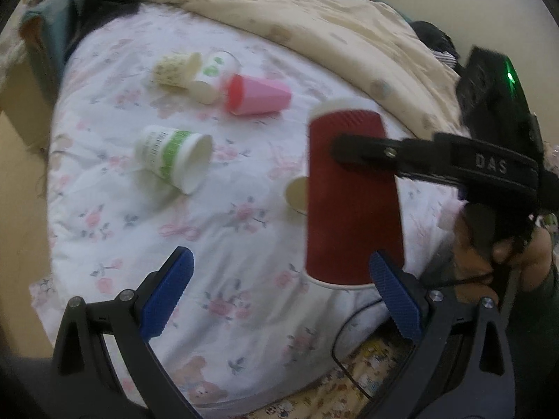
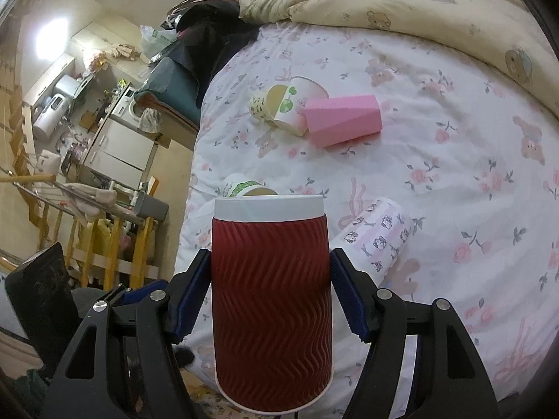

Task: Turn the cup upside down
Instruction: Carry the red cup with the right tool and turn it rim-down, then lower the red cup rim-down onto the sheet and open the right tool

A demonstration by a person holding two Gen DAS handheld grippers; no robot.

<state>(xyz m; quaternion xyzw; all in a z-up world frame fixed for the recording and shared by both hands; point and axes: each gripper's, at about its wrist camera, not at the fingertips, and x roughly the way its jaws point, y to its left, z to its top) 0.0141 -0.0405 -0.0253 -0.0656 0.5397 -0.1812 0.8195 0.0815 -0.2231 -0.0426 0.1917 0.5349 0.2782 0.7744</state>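
A dark red ribbed paper cup (image 2: 270, 300) is held upside down, white base up and rim down, above the bed. My right gripper (image 2: 270, 279) is shut on it, blue pads on both sides. In the left wrist view the same cup (image 1: 349, 195) hangs at right with the right gripper's black finger (image 1: 363, 148) across it. My left gripper (image 1: 283, 289) is open and empty, its right pad (image 1: 394, 296) close to the cup's rim.
On the floral sheet (image 1: 174, 244) lie a pink cup (image 1: 256, 95), a green-striped white cup (image 1: 173, 155), two patterned cups (image 1: 195, 71) and a pink-printed cup (image 2: 375, 235). A beige quilt (image 1: 314, 21) is bunched behind. Bed edge and room furniture (image 2: 87, 146) at left.
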